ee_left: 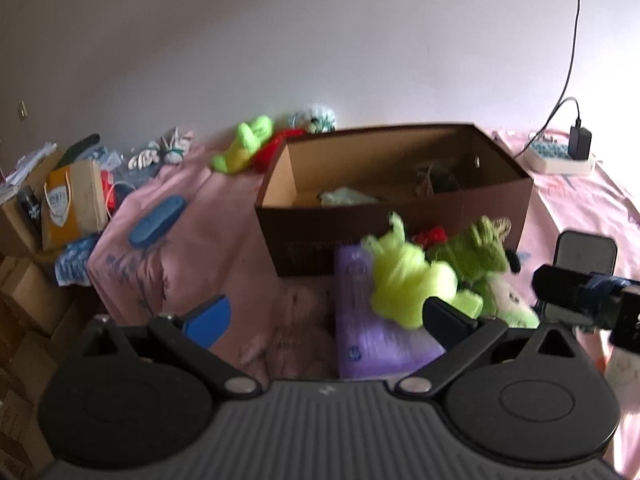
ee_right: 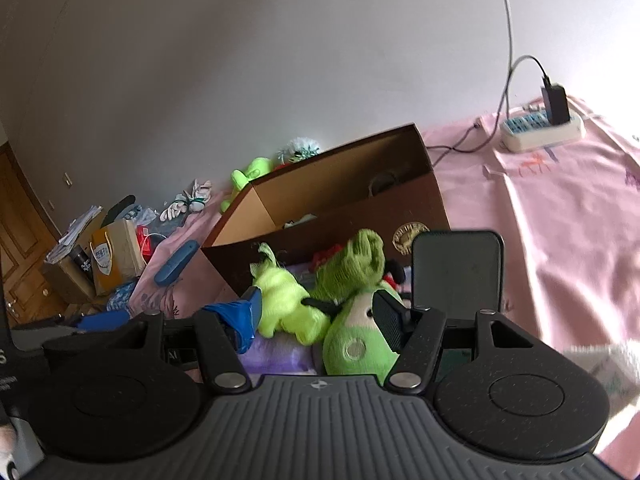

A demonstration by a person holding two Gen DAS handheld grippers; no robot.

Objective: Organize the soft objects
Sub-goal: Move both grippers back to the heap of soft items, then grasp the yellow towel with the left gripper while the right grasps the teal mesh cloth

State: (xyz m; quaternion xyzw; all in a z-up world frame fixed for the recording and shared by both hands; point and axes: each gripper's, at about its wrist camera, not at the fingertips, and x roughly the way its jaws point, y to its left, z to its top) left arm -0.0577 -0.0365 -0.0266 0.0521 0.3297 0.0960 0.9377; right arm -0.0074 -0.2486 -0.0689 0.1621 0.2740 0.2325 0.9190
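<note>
A pink sheet (ee_right: 560, 216) covers the bed, a white wall stands behind it, and a brown box (ee_left: 400, 236) sits open in the middle with a few soft things already inside. The pile you are working lies just in front of the box: a neon toy (ee_right: 284, 300), a knit green toy (ee_right: 352, 264) and a round green plush (ee_right: 356, 352), all lying on or against a purple pack (ee_left: 360, 332).

Your right tool (ee_right: 320, 316) is spread wide with its jaws on either side of the pile, grasping nothing. Your left tool (ee_left: 328, 316) is also released; the neon toy lies just past its black finger, not between the two.

The risk is the tangle. The three toys touch each other, so if you clench the right tool where it is, you will likely pinch two at once, or catch only a loose limb that slips out during the lift. Soft fabric also squashes, so a shallow bite may feel firm and then let go over the box edge.

A phone (ee_right: 456, 272) stands upright just beside the right tool's black finger; a sideways sweep could knock it over. More toys (ee_left: 248, 144) lie behind the box near the wall, and reaching over could drag the box wall. Both views are blurred, so slow down before closing.
</note>
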